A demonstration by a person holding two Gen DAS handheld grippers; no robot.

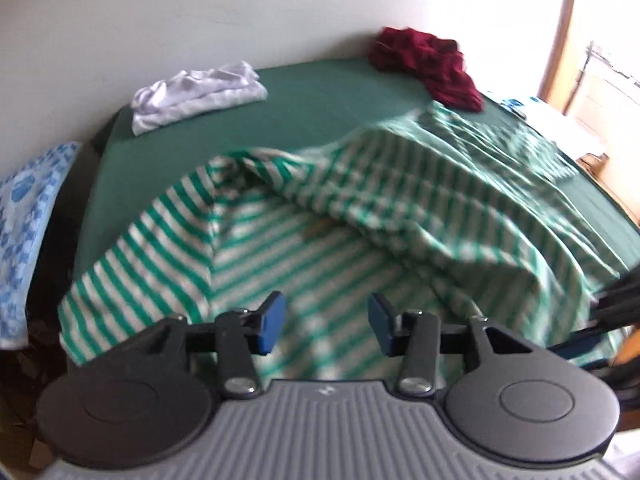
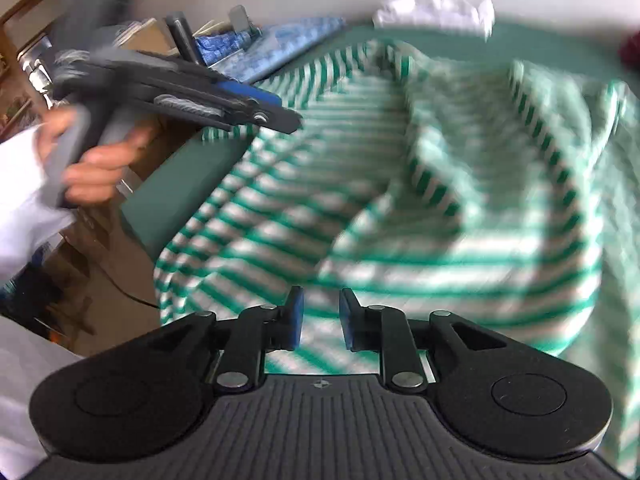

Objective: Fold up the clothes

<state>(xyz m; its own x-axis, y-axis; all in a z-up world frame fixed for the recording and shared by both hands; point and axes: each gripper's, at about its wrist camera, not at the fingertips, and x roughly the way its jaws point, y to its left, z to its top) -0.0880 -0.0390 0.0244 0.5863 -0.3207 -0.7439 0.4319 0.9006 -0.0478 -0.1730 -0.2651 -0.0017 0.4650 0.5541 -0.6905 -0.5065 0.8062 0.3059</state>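
So the green-striped shirt (image 1: 320, 216) is rumpled across the near half of the green worktop (image 1: 320, 92), all blurry. Left claw (image 1: 326, 324) is spread wide with nothing in it, right claw (image 2: 321, 320) only narrowly apart, also empty. White garment (image 1: 196, 94) sits at 11 o'clock, maroon heap (image 1: 428, 64) at 1.

Three garments lie on the green bed (image 1: 320, 96): one green-and-white striped shirt (image 1: 280, 248) spread over the near edge, one folded white garment (image 1: 196, 94) toward the far left corner, and one crumpled dark red garment (image 1: 428, 64) at the far right edge. Two grippers show, the left gripper (image 1: 326, 322) and the right gripper (image 2: 321, 322). One blue patterned cloth (image 1: 28, 232) hangs off the bed's left side.
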